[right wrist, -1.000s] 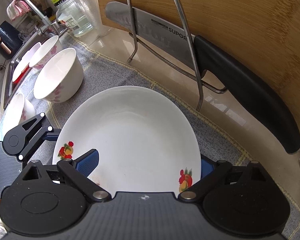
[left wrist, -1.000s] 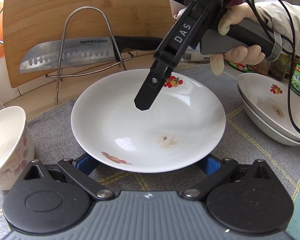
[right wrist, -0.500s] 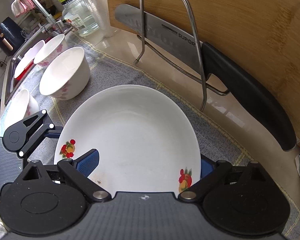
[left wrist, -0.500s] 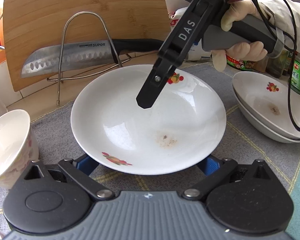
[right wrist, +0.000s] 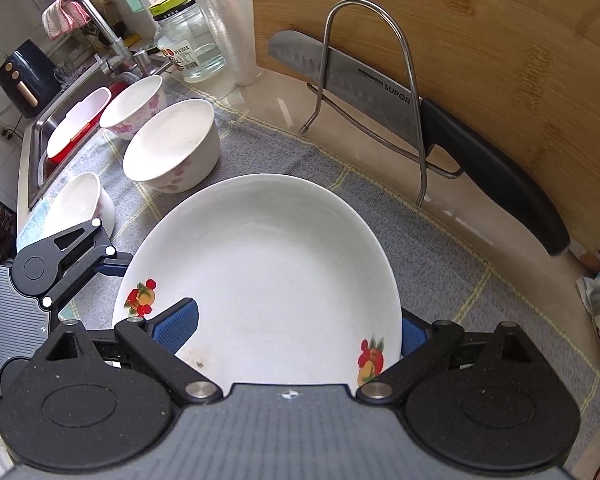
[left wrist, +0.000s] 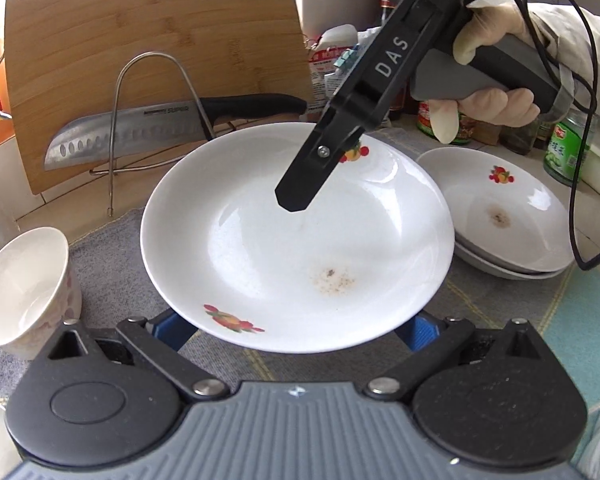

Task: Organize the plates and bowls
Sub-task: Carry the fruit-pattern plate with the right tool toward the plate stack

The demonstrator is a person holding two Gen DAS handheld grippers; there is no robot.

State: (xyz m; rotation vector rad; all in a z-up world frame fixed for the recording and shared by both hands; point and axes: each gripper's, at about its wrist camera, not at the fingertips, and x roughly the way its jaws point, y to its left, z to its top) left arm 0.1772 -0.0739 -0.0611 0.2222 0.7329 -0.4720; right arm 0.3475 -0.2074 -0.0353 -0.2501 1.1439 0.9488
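A white plate with fruit prints [left wrist: 284, 248] is held above the grey mat. My right gripper [right wrist: 296, 328] grips its rim: one blue pad [right wrist: 176, 326] lies on top of the plate, the other is under the rim. It also shows in the left wrist view [left wrist: 296, 196], reaching over the plate. My left gripper [left wrist: 296, 330] is open, its blue pads low on either side beneath the plate's near edge. Two stacked plates [left wrist: 500, 220] sit to the right. White flowered bowls [right wrist: 170, 146] stand on the mat, one also in the left wrist view [left wrist: 24, 280].
A bamboo cutting board [left wrist: 148, 60] leans behind a wire rack [left wrist: 156, 80] holding a knife [left wrist: 140, 132]. Jars and bottles [left wrist: 564, 148] stand at the back right. A sink [right wrist: 60, 128] with a faucet and a glass jar [right wrist: 188, 40] lie beyond the bowls.
The plate has risen off the mat and shifted right toward the stacked plates, carried by my right gripper. My left gripper has followed beneath it.
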